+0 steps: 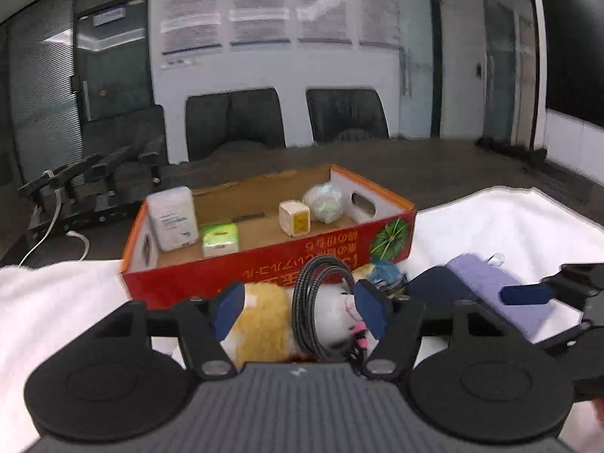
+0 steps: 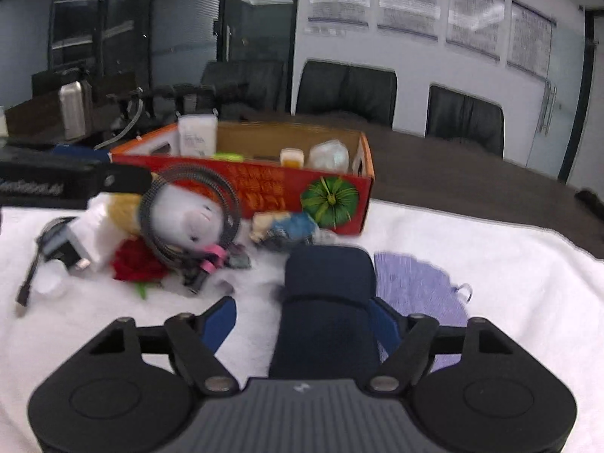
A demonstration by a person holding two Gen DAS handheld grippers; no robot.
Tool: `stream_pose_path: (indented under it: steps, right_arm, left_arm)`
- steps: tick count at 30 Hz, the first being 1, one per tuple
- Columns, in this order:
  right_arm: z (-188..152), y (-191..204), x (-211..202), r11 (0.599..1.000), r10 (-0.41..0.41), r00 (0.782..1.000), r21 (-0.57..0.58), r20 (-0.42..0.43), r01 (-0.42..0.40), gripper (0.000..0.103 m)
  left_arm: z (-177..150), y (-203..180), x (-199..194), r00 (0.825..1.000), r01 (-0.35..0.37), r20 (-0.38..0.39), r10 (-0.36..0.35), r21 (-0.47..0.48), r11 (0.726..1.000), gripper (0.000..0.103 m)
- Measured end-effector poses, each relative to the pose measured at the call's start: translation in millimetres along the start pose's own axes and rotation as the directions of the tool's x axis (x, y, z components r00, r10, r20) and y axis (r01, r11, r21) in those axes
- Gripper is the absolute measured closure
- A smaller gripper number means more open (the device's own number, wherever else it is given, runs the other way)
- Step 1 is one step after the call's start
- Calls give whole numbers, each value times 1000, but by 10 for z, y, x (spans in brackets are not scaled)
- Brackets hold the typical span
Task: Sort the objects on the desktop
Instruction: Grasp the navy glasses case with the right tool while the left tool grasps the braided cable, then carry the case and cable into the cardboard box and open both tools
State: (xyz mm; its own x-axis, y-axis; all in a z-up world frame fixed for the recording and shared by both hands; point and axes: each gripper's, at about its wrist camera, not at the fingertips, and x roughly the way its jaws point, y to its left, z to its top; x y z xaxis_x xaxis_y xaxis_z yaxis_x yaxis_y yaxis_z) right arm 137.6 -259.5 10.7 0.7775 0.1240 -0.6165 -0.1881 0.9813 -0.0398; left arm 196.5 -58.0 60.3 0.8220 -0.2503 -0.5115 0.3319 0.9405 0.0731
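A red cardboard box stands on the white cloth; it also shows in the right wrist view. My left gripper is open, its fingers on either side of a white and yellow plush toy ringed by a coiled black cable. My right gripper is open around a dark navy case that lies against a purple cloth. The plush and cable also show in the right wrist view.
The box holds a white bottle, a green packet, a small yellow box and a pale wrapped ball. A red flower, a blue packet, a white charger and small items lie on the cloth. Chairs stand behind the table.
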Motion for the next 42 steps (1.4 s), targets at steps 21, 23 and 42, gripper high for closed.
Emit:
stream_pose_path:
  steps: [21, 23, 42]
  right_arm:
    - [-69, 45, -194, 1000, 9, 994, 3, 113, -10, 43]
    - [-55, 86, -362, 999, 29, 989, 9, 143, -31, 43]
    - [-810, 671, -1966, 995, 95, 948, -12, 302, -96, 43]
  left_arm:
    - [-57, -58, -480, 995, 40, 91, -41, 5, 999, 92]
    - [-74, -14, -743, 991, 61, 121, -58, -25, 998, 92]
    - [-909, -306, -2508, 968, 68, 247, -39, -110, 992, 92]
